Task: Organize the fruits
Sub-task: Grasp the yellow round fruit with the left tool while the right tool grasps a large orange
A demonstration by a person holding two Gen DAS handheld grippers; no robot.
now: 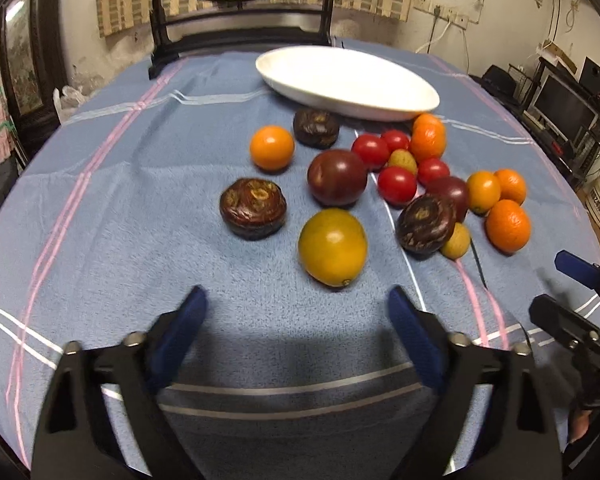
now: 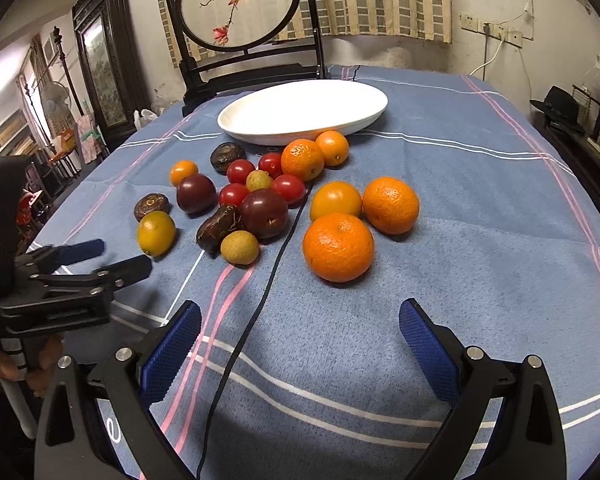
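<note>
Several fruits lie loose on the blue cloth in front of an empty white oval plate [image 1: 348, 76] [image 2: 300, 112]. My left gripper [image 1: 298, 300] [image 2: 120, 256] is open with nothing between its fingers. A yellow-green citrus [image 1: 333, 246] [image 2: 156, 233] rests just beyond its fingertips. My right gripper [image 2: 300, 308] [image 1: 552, 282] is also open and holds nothing, and a large orange [image 2: 338, 246] [image 1: 508, 225] sits just ahead of it. Around these are cherry tomatoes [image 1: 397, 185], dark plums [image 1: 337, 176], brown water chestnuts [image 1: 253, 208] and small longans [image 2: 240, 247].
A dark wooden stand with a round painted panel [image 2: 236, 4] rises at the table's far edge behind the plate. A thin black cable [image 2: 260, 300] runs across the cloth between the fruit groups. A hand [image 2: 4, 368] grips the left tool. Shelves and furniture line both sides.
</note>
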